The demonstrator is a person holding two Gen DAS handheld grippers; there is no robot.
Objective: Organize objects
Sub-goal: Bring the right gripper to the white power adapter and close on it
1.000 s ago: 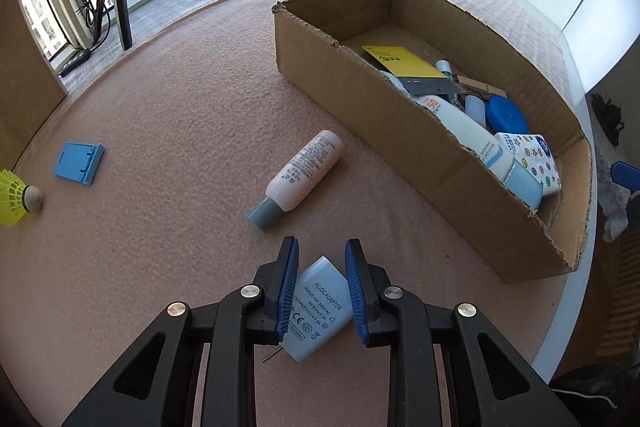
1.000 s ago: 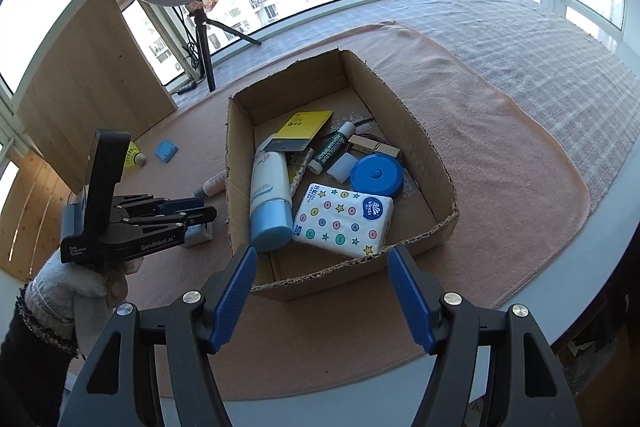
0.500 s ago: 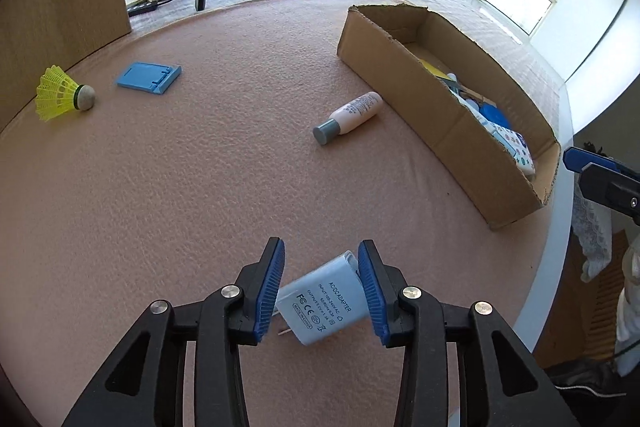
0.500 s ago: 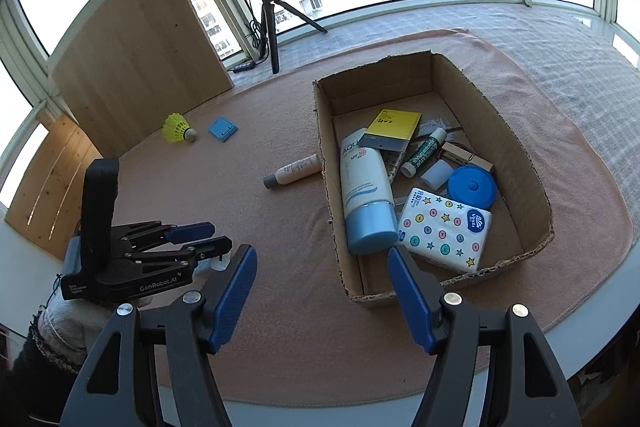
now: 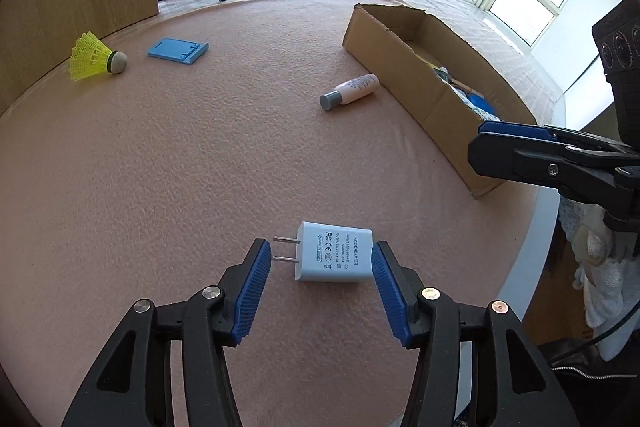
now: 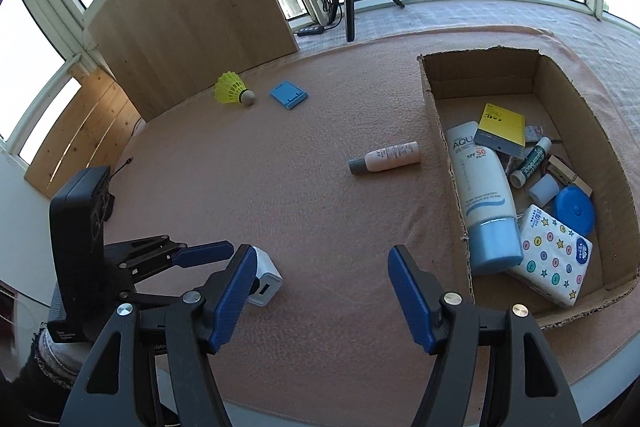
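Left gripper point(image 5: 322, 259) jaws opening; white rectangular plastic power adapter point(image 5: 334, 257) lies flat on pink mat point(image 5: 180, 167) between them, pads clear. Right gripper point(image 6: 322, 291) spread, empty.

My left black plastic tool point(image 5: 322, 273) and right tool point(image 6: 322, 289) wear ribbed blue pads, silver and brass screws.

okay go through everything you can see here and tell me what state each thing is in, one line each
Left gripper: jaws opening, adapter between them, pads clear of it.
Right gripper: open, nothing between its jaws.
Power adapter: lying flat on the mat, prongs out.
Small bottle: on its side, cap on, outside the box.
Cardboard box: open on top, partly filled.
Sunscreen tube: lying in the box, capped.
Shuttlecock: on its side.
Blue phone stand: folded flat.
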